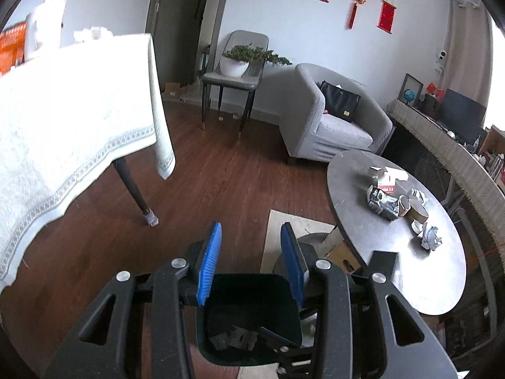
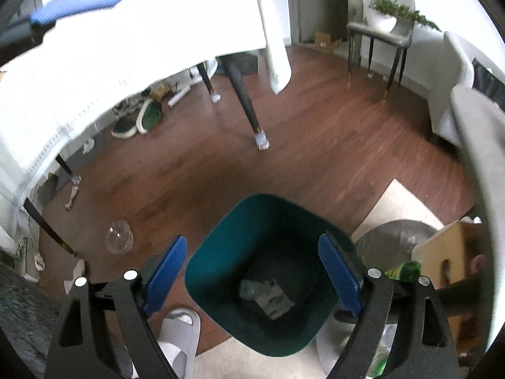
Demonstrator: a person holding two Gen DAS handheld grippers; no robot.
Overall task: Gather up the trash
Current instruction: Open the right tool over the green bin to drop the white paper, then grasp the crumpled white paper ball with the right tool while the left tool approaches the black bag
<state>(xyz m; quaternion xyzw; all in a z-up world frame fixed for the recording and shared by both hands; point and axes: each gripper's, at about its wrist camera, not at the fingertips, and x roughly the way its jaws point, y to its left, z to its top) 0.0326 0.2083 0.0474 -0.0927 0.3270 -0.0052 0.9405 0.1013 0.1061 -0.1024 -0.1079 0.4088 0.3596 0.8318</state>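
Observation:
A dark green trash bin [image 2: 221, 249] stands on the floor with crumpled trash [image 2: 268, 293] at its bottom. My right gripper [image 2: 252, 246] is open and empty, hovering above the bin's mouth. My left gripper [image 1: 251, 230] is open and empty too, above the same bin [image 1: 208, 341]; the right gripper's black frame shows inside its rim. On the round grey table [image 1: 448, 284] to the right lie a crushed carton [image 1: 383, 203], paper cups [image 1: 418, 213], a crumpled paper ball [image 1: 430, 237] and scraps.
A table with a white cloth [image 1: 63, 126] stands left. A grey armchair [image 1: 334, 117] and a chair with a plant [image 1: 236, 63] are at the back. A clear plastic cup [image 2: 119, 237], shoes [image 2: 139, 120] and scraps lie on the wood floor. A cardboard box [image 2: 448, 252] sits right.

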